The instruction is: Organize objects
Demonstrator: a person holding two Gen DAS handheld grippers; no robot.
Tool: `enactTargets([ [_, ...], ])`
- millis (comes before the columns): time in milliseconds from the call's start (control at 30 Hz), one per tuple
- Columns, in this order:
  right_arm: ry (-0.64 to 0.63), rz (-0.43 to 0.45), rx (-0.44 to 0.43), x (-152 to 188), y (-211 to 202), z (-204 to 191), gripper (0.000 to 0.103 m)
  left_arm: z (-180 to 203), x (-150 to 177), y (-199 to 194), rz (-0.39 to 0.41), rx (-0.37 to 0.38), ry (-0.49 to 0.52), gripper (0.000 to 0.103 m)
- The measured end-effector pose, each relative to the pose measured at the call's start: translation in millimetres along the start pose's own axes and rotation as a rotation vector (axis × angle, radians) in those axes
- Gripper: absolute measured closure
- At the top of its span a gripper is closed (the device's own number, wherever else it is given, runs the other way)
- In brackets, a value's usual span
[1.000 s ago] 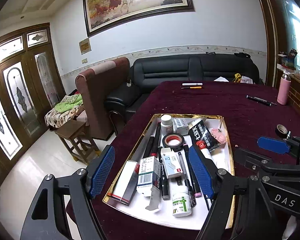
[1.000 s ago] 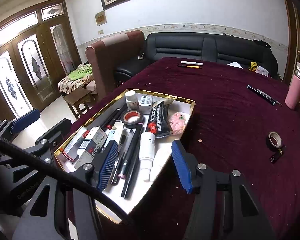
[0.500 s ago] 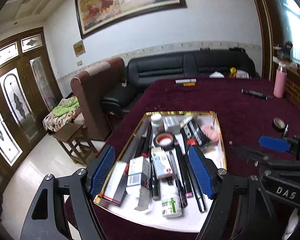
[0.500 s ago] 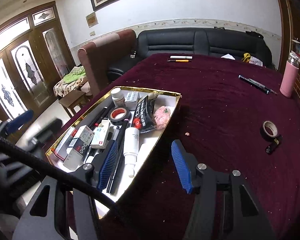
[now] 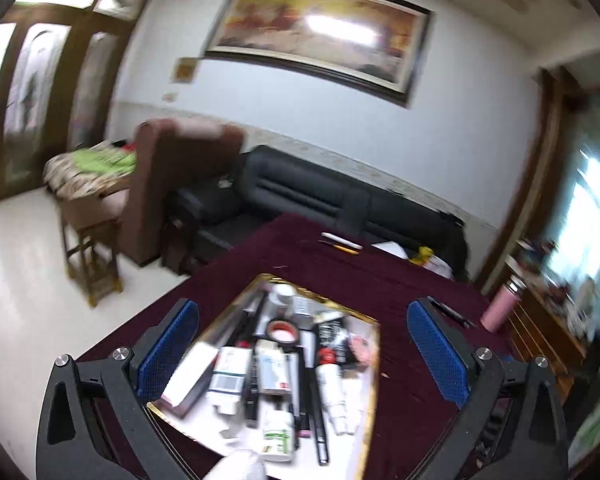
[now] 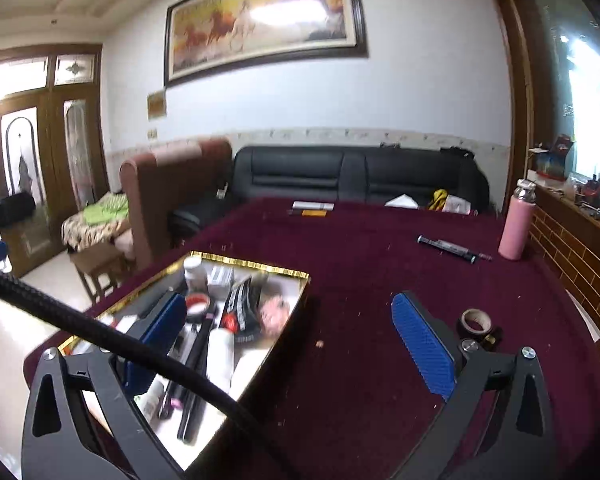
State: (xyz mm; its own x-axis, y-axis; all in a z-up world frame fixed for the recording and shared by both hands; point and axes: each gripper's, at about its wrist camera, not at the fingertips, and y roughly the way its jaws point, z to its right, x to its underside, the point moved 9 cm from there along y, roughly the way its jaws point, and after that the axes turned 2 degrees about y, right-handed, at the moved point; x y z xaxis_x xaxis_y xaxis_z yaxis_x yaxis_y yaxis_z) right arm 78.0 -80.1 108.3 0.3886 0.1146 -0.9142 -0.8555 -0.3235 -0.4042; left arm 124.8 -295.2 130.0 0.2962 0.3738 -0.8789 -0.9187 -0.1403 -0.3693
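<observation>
Hovering over one gold-rimmed tray (image 5: 374,344) near the desk's (image 6: 380,264) left edge.
Both grippers, left (image 5: 300,360) and right (image 6: 290,344), have just been opening, released, nothing between fingers; tray lies below them; one tape roll (image 6: 476,322) lies right.

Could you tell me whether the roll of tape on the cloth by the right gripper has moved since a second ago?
No. The tape lies where it did on the cloth, apart from the tray, toward the pink bottle; only the camera shifted.

Home living room, black leather sofa (image 6: 356,176) against the wall, framed horse painting (image 6: 260,20) above the sofa, brown armchair (image 6: 172,196) left of it, wood-framed glass doors (image 6: 32,152) further left.
</observation>
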Motion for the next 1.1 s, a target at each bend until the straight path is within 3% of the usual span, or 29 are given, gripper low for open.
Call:
enactTargets([
  [100, -0.052, -0.018, -0.002, 6.4, 1.4, -12.9, 0.0, -21.6, -6.5, -4.3, 0.015, -0.065, -0.056, 0.001],
  [233, -0.142, -0.042, -0.021, 14.4, 7.0, -33.4, 0.0, -37.0, -2.3, -4.9, 0.015, -0.069, -0.098, 0.001],
  [500, -0.261, -0.067, -0.077, 30.4, 5.7, -67.3, 0.0, -52.8, 15.9, 4.8, -0.003, -0.231, -0.028, 0.001],
  [700, -0.298, -0.072, -0.09, 36.5, 5.1, -79.7, 0.0, -62.2, 21.2, 2.9, -0.006, -0.309, -0.006, 0.001],
  [1100, -0.316, -0.093, -0.091, 45.6, 6.1, -83.3, 0.0, -75.6, 39.1, 15.2, -0.08, -0.359, -0.015, 0.001],
])
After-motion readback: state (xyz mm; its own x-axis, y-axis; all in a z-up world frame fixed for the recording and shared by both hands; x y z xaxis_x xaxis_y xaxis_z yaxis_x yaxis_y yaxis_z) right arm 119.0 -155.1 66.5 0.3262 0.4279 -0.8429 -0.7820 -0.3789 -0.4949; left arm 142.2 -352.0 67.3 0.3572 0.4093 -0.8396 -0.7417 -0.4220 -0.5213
